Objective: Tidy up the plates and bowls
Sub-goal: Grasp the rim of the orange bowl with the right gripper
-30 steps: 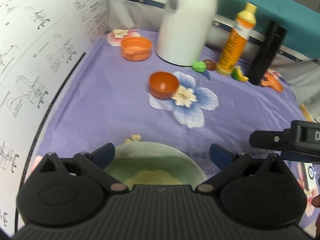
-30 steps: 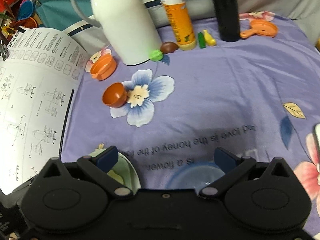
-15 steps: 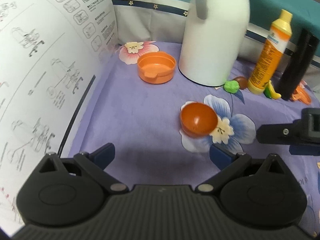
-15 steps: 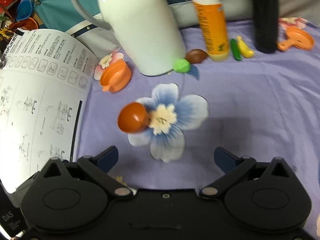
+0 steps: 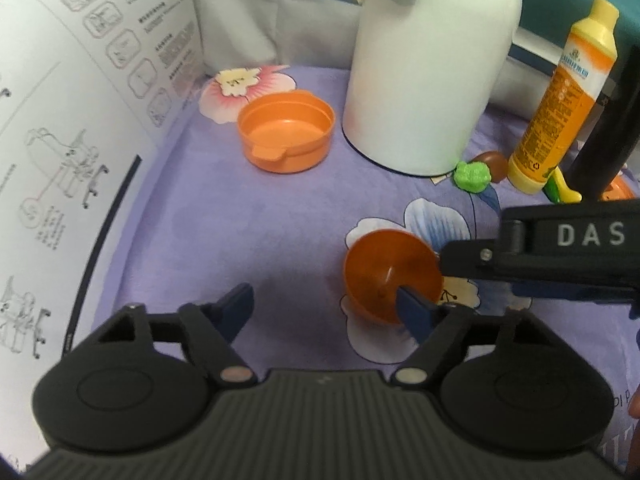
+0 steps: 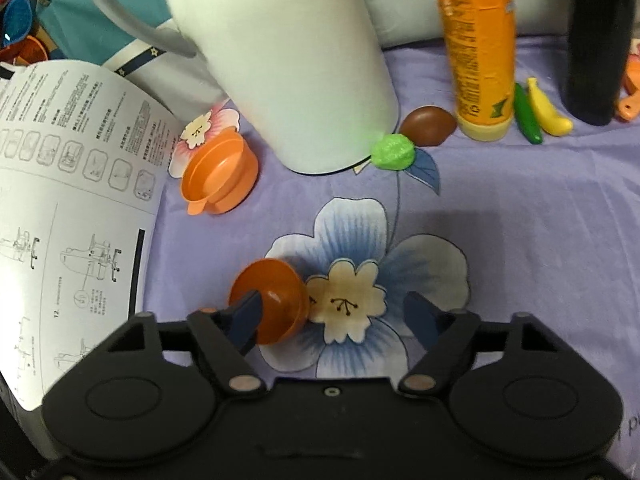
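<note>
The left gripper (image 5: 326, 306) and the right gripper (image 6: 334, 316) both hang low over the purple flowered bedsheet (image 5: 248, 216), each with its jaws apart and just narrowed, neither clenched on anything. Between them lies the small dark-orange bowl (image 6: 270, 300), tipped on its side on the blue printed flower near the middle of the sheet: the left gripper's right finger (image 5: 414, 312) reaches into the bowl's open mouth, while the right gripper's left finger (image 6: 246, 318) sits in front of the bowl's rim from the other side — whether either blue pad actually touches the plastic cannot be told. Along the left edge of the sheet lies an open instruction booklet (image 6: 60, 184). Farther back, toward the far left corner, sits a lighter orange dish with a lip (image 5: 286, 136), beside the white thermos jug (image 5: 428, 64). To its right, along the far edge, stand a green toy lump (image 6: 392, 152), a brown toy nut (image 6: 428, 126), an orange bottle (image 6: 480, 48), a toy banana (image 6: 546, 108) and a black flask (image 6: 596, 40).
</note>
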Available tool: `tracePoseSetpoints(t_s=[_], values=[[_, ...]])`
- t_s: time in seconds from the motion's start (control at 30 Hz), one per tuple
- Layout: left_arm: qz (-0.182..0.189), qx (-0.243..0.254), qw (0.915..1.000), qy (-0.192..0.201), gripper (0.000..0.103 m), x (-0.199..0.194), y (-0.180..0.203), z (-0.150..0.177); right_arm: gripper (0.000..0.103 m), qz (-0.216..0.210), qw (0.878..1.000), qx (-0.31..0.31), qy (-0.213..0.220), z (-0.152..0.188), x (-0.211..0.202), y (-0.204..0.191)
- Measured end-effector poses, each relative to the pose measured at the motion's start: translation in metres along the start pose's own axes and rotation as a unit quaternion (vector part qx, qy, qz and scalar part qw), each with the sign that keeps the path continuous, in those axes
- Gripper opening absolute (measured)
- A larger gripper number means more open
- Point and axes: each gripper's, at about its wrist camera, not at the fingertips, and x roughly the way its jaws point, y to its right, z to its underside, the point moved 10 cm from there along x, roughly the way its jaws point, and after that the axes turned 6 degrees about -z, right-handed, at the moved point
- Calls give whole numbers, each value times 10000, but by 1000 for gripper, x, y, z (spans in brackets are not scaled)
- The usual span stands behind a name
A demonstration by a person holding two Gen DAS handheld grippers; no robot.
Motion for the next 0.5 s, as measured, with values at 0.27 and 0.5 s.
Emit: tracePoseSetpoints(t_s=[0.27,0.5], values=[[220,-53,9995,-220,29,18,7,0,25,-219,9993,-296,-83,-1,24,-17],[181,31,9997,-190,16,20,12,3,15,-266,9992,-264,-166,4,34,-24]])
